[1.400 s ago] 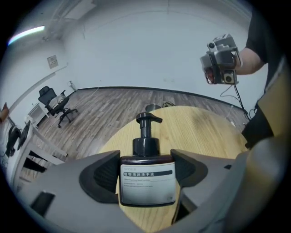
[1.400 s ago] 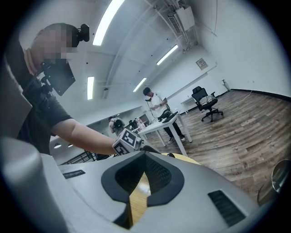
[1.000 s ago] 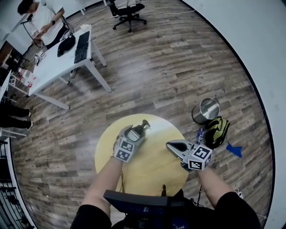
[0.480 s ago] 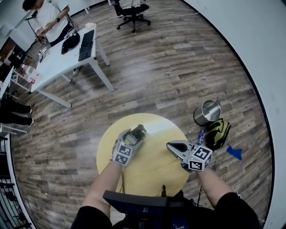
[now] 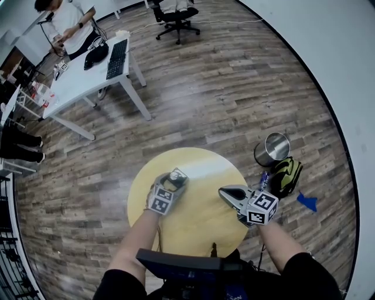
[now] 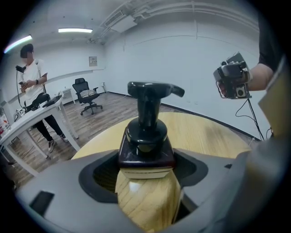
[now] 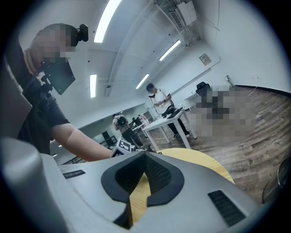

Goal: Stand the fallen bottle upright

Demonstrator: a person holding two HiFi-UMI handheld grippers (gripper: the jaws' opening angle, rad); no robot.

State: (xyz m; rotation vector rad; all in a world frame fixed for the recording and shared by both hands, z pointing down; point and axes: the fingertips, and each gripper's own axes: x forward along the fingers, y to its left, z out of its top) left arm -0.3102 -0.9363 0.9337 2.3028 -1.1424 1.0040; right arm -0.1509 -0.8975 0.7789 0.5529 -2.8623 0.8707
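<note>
The left tongs hold the bottle up straight over the yellow table.

Closest to the person, the left gripper (image 5: 170, 183) has its jaws pressed on both sides of the bottle (image 6: 146, 136), just under the dark collar. The bottle points up, with its black pump top the highest part. It is over the left side of the round yellow table (image 5: 202, 167). I cannot tell if its bottom touches the table. The right gripper (image 5: 227, 193) is over the right side of the table, well apart from the bottle. Its jaws are almost together and hold nothing. Past the table's right edge, a shiny metal bin (image 5: 271, 149) stands on the wood floor beside a green and black bag (image 5: 287, 173). Far off on the left are a white desk (image 5: 82, 82) with a keyboard (image 5: 118, 57), a person (image 5: 64, 23) and a black chair (image 5: 174, 14).
</note>
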